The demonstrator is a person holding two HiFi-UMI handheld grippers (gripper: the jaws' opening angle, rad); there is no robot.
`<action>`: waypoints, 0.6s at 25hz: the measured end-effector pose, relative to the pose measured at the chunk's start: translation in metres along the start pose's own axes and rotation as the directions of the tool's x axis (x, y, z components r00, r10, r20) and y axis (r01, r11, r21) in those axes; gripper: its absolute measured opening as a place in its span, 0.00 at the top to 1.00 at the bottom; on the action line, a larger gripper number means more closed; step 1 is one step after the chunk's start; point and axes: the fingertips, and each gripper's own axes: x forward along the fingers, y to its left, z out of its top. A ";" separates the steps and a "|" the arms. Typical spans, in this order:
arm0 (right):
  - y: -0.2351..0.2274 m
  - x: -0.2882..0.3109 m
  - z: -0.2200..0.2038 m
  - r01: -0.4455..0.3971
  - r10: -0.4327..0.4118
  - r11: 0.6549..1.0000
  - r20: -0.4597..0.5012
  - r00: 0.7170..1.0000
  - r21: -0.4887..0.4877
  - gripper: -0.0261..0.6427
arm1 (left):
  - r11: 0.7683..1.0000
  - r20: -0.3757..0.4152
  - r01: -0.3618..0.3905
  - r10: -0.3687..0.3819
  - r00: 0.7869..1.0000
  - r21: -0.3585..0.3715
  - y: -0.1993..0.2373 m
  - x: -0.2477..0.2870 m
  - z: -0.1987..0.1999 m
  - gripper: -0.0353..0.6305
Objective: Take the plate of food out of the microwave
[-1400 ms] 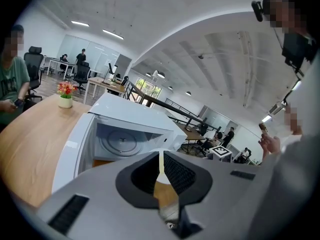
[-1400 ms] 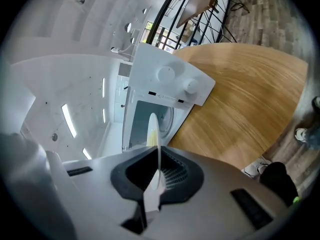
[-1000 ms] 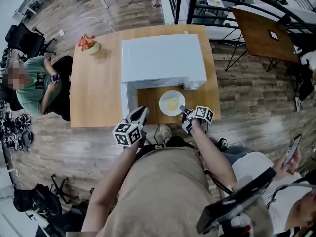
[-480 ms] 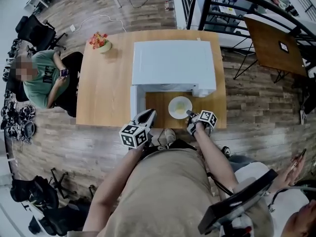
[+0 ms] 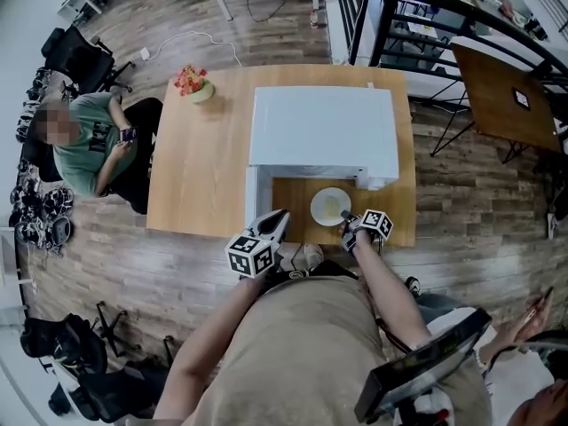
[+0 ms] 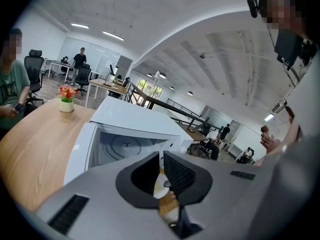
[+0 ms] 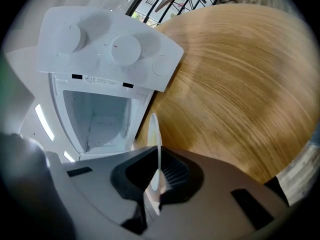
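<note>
A white plate (image 5: 330, 206) with pale yellow food is in front of the white microwave (image 5: 324, 122), over the wooden table (image 5: 195, 167). My right gripper (image 5: 344, 215) is shut on the plate's near rim. In the right gripper view the plate (image 7: 154, 134) shows edge-on between the jaws, with the empty oven cavity (image 7: 100, 116) and knob panel (image 7: 120, 49) behind it. The microwave door (image 5: 251, 201) stands open at the left. My left gripper (image 5: 280, 215) hovers by the door's near end, jaws together with nothing in them. Whether the plate touches the table I cannot tell.
A small pot of flowers (image 5: 199, 85) stands at the table's far left corner. A person (image 5: 89, 145) sits at the table's left side. A dark wooden table (image 5: 501, 87) and a black railing (image 5: 390, 16) are to the right. The near table edge is just below the plate.
My right gripper has sunk toward the tabletop with the plate still in it. The left gripper has stayed by the open door.
</note>
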 end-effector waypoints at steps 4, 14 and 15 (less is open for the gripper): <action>-0.007 0.008 -0.001 0.007 -0.007 1.000 -0.015 1.000 0.017 0.94 | 1.000 0.005 -0.005 0.005 1.000 -0.007 0.002 0.001 0.002 0.93; -0.010 0.025 -0.007 0.148 -0.158 0.974 -0.049 0.986 -0.171 0.63 | 0.999 0.011 -0.011 0.011 1.000 -0.031 0.003 -0.001 -0.003 0.93; -0.007 0.027 -0.008 0.156 -0.167 0.969 -0.043 0.985 -0.192 0.55 | 0.999 0.009 -0.010 0.010 1.000 -0.033 0.002 -0.001 -0.004 0.93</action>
